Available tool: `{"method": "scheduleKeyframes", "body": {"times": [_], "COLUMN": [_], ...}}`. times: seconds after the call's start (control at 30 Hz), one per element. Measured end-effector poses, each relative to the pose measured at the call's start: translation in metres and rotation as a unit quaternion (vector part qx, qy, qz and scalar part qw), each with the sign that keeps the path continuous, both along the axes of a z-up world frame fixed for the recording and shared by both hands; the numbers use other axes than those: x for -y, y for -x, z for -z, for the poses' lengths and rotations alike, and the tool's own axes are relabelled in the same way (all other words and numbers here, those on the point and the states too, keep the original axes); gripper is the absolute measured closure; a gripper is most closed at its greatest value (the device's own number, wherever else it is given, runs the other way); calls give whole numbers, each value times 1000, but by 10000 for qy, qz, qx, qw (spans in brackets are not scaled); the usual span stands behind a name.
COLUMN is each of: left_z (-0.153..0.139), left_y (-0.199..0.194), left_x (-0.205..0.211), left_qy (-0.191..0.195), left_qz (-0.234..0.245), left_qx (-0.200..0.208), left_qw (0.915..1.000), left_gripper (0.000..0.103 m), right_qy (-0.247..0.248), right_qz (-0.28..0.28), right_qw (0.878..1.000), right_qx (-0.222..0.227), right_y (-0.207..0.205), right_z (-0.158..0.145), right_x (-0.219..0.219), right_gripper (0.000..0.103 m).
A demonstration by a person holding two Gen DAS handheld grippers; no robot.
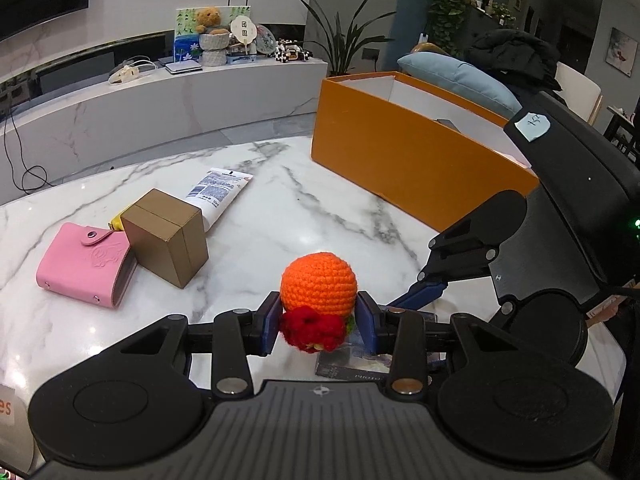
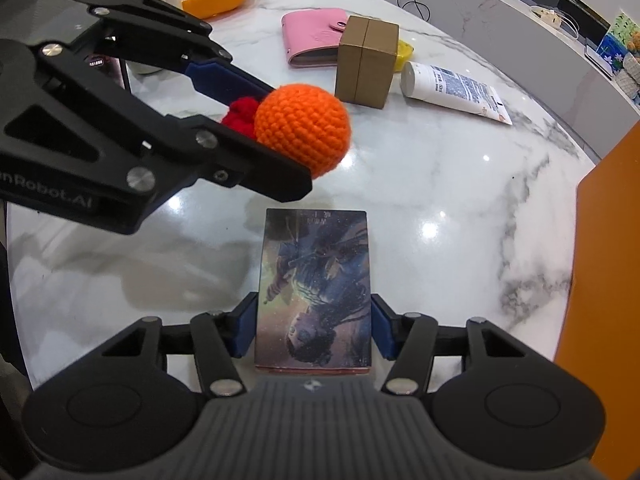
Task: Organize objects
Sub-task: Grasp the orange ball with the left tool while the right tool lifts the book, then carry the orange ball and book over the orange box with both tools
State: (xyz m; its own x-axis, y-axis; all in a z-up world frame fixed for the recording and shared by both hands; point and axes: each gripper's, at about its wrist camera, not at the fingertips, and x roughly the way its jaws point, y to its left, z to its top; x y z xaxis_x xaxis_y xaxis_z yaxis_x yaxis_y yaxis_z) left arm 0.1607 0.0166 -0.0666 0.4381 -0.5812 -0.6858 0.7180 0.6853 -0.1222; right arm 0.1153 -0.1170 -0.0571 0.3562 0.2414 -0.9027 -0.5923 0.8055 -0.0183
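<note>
My left gripper (image 1: 318, 322) is shut on an orange crocheted ball with a red flower (image 1: 318, 284) and holds it above the marble table (image 1: 280, 232). The ball also shows in the right wrist view (image 2: 302, 128), held in the left gripper (image 2: 272, 128). My right gripper (image 2: 314, 326) is shut on a picture card box (image 2: 316, 280) just above the table. The right gripper (image 1: 416, 296) reaches in from the right in the left wrist view, and the card box (image 1: 352, 364) shows below the ball.
An open orange box (image 1: 400, 148) stands at the table's far right; its wall (image 2: 600, 280) shows in the right view. A pink wallet (image 1: 84, 264), a brown box (image 1: 166, 236), a white tube (image 1: 220, 194) and a yellow item lie at the left.
</note>
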Motion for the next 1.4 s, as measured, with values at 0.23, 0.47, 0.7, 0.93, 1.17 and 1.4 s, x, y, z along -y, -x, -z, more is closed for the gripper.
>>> {"method": "scheduleKeyframes", "body": {"times": [0.23,0.47,0.7,0.93,1.17,1.4], "left_z": [-5,-19,-31,-46,-73,-99], "left_y": [5,14,20,22,12,-3], "left_x": [-7,-17,-20,-15,11,58], "left_qy": [49,-31,-96,-380,-748,-732], "left_qz": [-142,-382,-903,-1037,-965,-765], "left_qx": [78,214,178,117,322,574], "left_qw": [9999,9990,9957,9938,9920,9927], "left_gripper": [57,57,57,57,57,57], "right_qy": [36,66,-39,-446,-1128,-1672], "right_qz": [-32,-64,-7,261,782,1276], "right_qw": [10000,9994,9972,9911,9806,9625], "right_qx": [40,332,750,1225,1400,1714], "right_y": [3,0,-10,-17,-23,-29], "right_z": [-5,-25,-56,-89,-107,-142], "right_x": [2,9,21,51,105,161], "right_gripper": [44,44,44,44,44,44]}}
